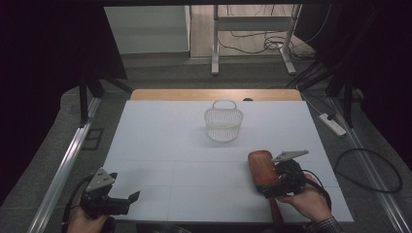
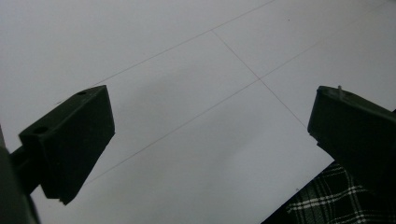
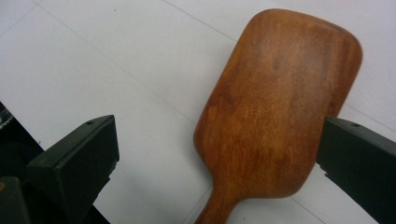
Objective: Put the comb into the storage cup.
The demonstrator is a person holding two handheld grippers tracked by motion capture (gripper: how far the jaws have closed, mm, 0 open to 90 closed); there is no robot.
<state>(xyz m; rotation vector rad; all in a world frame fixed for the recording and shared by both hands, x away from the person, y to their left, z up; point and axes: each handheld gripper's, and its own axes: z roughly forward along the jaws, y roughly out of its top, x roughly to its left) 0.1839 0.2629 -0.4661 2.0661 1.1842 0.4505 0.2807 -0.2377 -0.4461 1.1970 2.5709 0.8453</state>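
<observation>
In the high view, a reddish-brown wooden paddle brush with a broad rounded head (image 1: 261,169) is lying back-up on the white table surface (image 1: 184,145), near the front right. Its handle is running toward the person's edge of the table, passing under the right gripper (image 1: 273,178), which the person's right hand (image 1: 311,200) is holding just beside the brush head, on its right. Whether that gripper is touching the wood cannot be told from here. A white perforated plastic basket with a loop handle (image 1: 223,123) is standing farther back, near the middle of the table, well apart from the brush. At the front left corner, the left gripper (image 1: 132,198) is sitting in the person's left hand (image 1: 86,221), its jaws pointing right over bare table.

In the left gripper view, the left gripper (image 2: 210,128) is showing its two black jaws spread wide with nothing between them but white surface. A patch of plaid fabric (image 2: 327,200) is showing at the lower right.

In the right gripper view, the right gripper (image 3: 217,147) is standing with its jaws wide apart. The brush head (image 3: 275,107) is lying between them, close against the right-hand jaw and clear of the left-hand one, so nothing is clamped.
</observation>
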